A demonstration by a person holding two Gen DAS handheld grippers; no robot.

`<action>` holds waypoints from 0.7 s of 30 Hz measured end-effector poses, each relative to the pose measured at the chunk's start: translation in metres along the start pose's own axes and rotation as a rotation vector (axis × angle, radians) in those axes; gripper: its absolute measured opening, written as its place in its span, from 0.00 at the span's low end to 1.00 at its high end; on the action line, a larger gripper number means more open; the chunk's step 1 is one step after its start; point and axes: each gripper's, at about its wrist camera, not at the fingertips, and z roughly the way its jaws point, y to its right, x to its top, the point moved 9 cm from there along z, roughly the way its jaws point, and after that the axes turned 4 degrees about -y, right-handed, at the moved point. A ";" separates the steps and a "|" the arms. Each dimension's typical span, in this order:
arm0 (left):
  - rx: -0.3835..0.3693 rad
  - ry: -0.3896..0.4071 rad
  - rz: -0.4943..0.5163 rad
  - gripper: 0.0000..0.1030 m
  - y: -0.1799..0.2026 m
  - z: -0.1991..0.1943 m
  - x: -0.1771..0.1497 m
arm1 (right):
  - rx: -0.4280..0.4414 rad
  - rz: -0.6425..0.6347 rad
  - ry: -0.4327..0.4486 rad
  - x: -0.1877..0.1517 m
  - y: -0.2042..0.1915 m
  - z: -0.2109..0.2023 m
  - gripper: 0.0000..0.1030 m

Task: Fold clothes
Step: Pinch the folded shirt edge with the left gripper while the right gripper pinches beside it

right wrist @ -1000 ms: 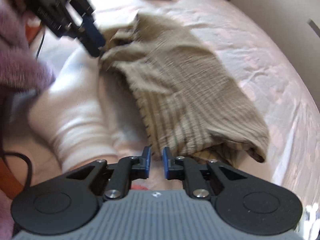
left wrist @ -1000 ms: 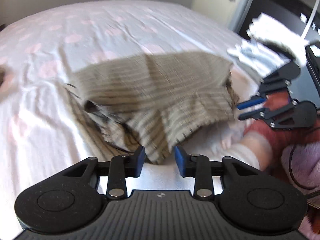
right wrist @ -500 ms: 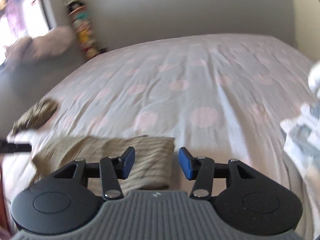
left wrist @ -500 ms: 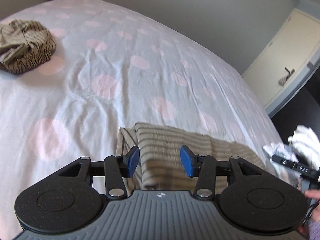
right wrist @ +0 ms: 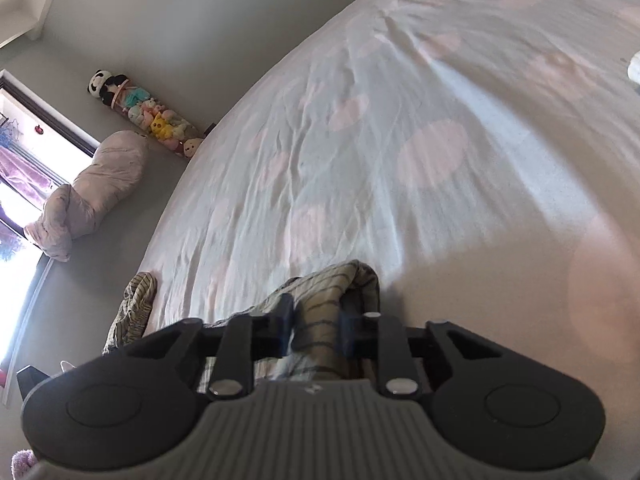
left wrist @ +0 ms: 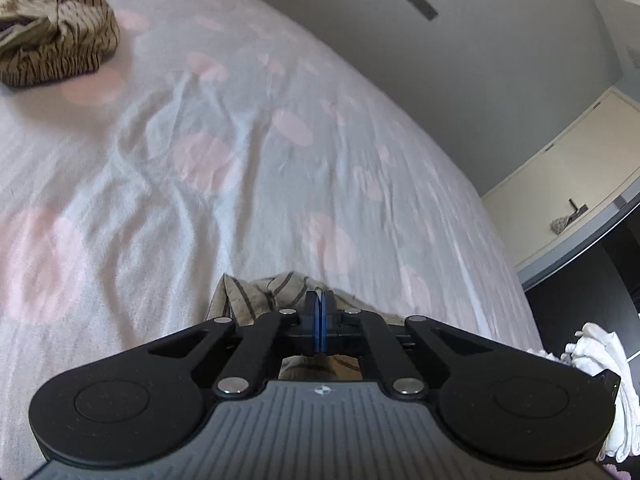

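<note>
The striped beige garment (left wrist: 260, 300) lies bunched on the near edge of the bed sheet (left wrist: 240, 160); its long axis cannot be told. Half a second ago both jaw pairs stood wide above it. They have just been closing: the left gripper (left wrist: 320, 316) is pinched on its fabric, and the right gripper (right wrist: 316, 332) clamps a thicker fold (right wrist: 320, 304) of it.

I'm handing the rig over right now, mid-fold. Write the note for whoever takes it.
Left tool: just closed, pinching an edge of the striped garment.
Right tool: jaws just closing around a bunch of the same fabric; the frame is too blurred to confirm the grip.
Bed: a second striped piece lies crumpled at the far side.
Done: garment partly folded, both ends picked up.
Left: finish this fold, then the crumpled piece.
</note>
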 end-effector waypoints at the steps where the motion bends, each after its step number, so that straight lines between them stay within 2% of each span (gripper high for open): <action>1: -0.002 0.040 0.010 0.00 0.004 -0.011 0.002 | 0.007 -0.009 0.013 0.001 -0.002 -0.003 0.13; 2: 0.005 0.061 0.010 0.00 0.007 -0.020 0.003 | 0.021 -0.011 0.029 0.002 -0.004 -0.008 0.08; 4: 0.040 0.066 0.015 0.00 0.004 -0.025 0.001 | 0.026 -0.017 0.040 0.002 -0.005 -0.012 0.07; 10: 0.155 -0.008 0.000 0.00 -0.036 -0.003 -0.020 | -0.141 -0.083 -0.021 -0.003 0.010 0.011 0.03; 15: 0.168 -0.047 -0.018 0.00 -0.047 0.006 -0.031 | -0.236 -0.080 -0.051 -0.006 0.028 0.019 0.00; 18: 0.165 -0.007 -0.046 0.07 -0.046 -0.013 -0.025 | -0.223 -0.057 0.001 -0.001 0.029 0.006 0.03; 21: 0.148 0.021 -0.057 0.11 -0.040 -0.033 -0.023 | -0.211 -0.085 0.079 -0.001 0.012 -0.019 0.05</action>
